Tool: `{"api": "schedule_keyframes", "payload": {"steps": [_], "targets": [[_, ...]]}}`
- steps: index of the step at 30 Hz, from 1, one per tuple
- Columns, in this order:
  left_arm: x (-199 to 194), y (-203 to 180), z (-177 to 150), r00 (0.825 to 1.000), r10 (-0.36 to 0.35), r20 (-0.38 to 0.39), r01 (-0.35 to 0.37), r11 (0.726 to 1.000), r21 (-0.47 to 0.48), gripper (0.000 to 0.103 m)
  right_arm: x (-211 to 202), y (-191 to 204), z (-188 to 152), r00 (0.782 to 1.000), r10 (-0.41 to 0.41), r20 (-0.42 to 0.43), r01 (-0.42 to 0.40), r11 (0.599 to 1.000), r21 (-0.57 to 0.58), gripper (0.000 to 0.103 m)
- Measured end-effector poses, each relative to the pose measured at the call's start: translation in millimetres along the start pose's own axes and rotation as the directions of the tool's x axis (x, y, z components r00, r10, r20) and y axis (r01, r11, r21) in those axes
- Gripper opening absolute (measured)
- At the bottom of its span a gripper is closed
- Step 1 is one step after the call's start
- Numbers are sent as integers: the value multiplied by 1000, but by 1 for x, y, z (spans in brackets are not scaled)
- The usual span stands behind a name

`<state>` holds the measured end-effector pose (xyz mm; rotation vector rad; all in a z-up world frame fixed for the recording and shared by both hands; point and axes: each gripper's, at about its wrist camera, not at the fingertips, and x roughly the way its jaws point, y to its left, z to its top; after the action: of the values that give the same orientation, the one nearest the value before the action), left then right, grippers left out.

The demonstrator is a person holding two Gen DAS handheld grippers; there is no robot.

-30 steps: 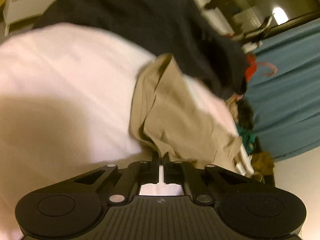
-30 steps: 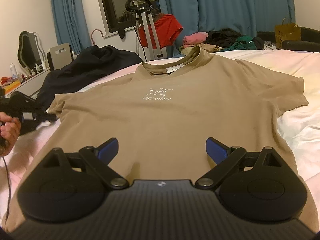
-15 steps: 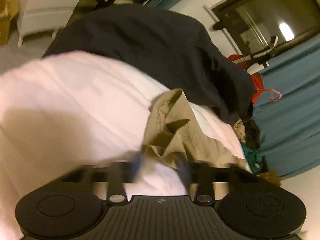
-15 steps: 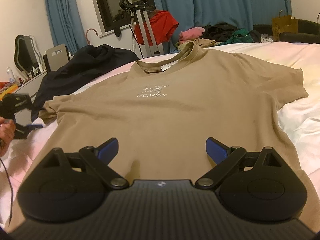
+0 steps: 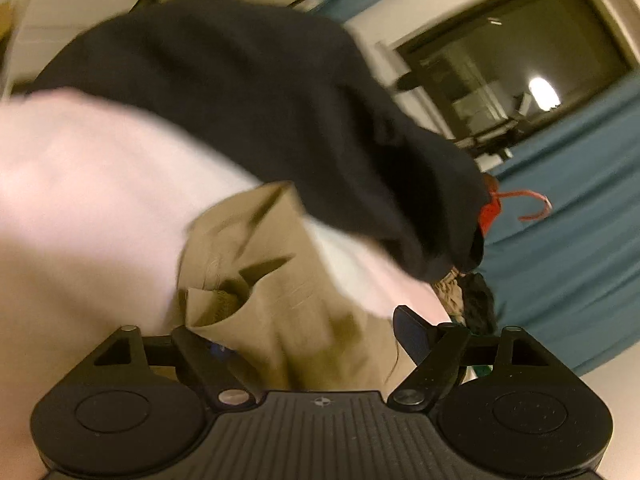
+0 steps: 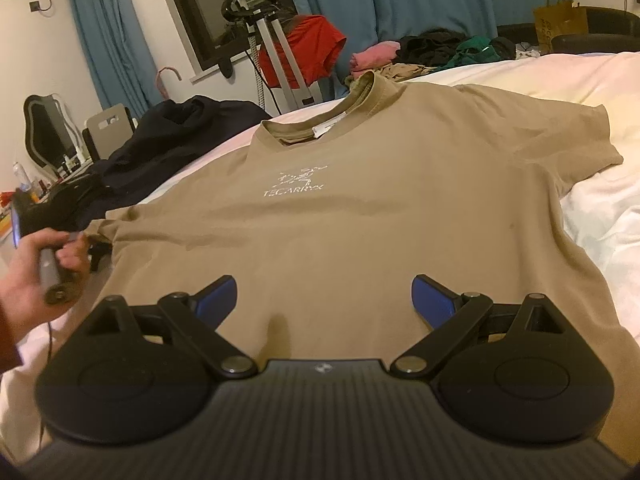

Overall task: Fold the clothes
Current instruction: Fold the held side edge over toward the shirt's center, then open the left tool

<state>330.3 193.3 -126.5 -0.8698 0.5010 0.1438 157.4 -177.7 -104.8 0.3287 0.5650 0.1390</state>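
L gripper (image 5: 316, 336) now wide open over the crumpled sleeve (image 5: 256, 264) of the tan tee (image 6: 360, 220). 1 s ago its jaws were pinched shut on that sleeve edge; 0.5 s ago they were blurred mid-opening. So it has let go: sleeve lies bunched on the bed (image 5: 88, 184), cloth between the spread fingers but not clamped. Prob. means the sleeve tug/flatten is done, or a regrip is coming; can't tell which.

R gripper (image 6: 323, 296) wide open too, holding nothing, hovering low over the tee's hem area. Hardly moved vs earlier frames.

Tee lies face-up, spread flat on the bed, collar at the far end, logo visible. No fold made yet. L hand (image 6: 36, 276) is in at the tee's left sleeve. Black garment (image 6: 176, 136) sits just beside that sleeve and could get caught in a fold.
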Motion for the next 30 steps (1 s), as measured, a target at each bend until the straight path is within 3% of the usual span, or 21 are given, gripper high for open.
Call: {"api": "schedule_keyframes", "payload": {"steps": [2, 4, 5, 6, 10, 13, 18, 21, 25, 26, 28, 29, 30], "targets": [[10, -15, 1, 999, 49, 21, -51, 993, 109, 60, 3, -2, 2, 1000, -1, 4, 1, 1000, 12, 96], [16, -25, 2, 994, 105, 28, -108, 979, 172, 42, 2, -5, 4, 1000, 2, 12, -2, 1000, 28, 96], [19, -30, 3, 991, 133, 30, -137, 971, 198, 21, 1, -6, 5, 1000, 3, 16, -4, 999, 35, 96], [20, -38, 3, 988, 148, 43, -154, 958, 242, 9, 1, -7, 6, 1000, 4, 21, -5, 999, 43, 96], [6, -88, 1, 977, 153, 147, -203, 872, 445, 6, -6, -12, 12, 999, 7, 47, -11, 997, 74, 96], [-12, -141, -13, 975, 103, 199, -197, 815, 545, 6, -12, -17, 16, 998, -5, 61, -1, 995, 97, 96], [-19, -233, -70, 989, 26, 144, -118, 725, 678, 6, -17, -33, 20, 997, -37, 66, 25, 985, 168, 96], [-6, -275, -119, 996, 12, 87, -72, 672, 737, 6, -21, -42, 22, 996, -56, 67, 41, 977, 210, 96], [25, -299, -179, 999, 24, 30, -38, 639, 768, 7, -22, -56, 23, 993, -87, 78, 66, 969, 240, 96], [31, -298, -189, 1000, 23, 4, -18, 646, 763, 13, -21, -58, 22, 993, -91, 80, 70, 968, 241, 96], [42, -291, -205, 998, 12, -62, 38, 670, 741, 37, -20, -63, 20, 991, -100, 84, 77, 967, 242, 96], [46, -286, -209, 997, 14, -81, 50, 679, 732, 56, -17, -64, 19, 991, -101, 83, 78, 968, 240, 96], [49, -280, -209, 996, 20, -91, 52, 687, 725, 66, -14, -65, 19, 992, -101, 81, 80, 968, 237, 96]]}}
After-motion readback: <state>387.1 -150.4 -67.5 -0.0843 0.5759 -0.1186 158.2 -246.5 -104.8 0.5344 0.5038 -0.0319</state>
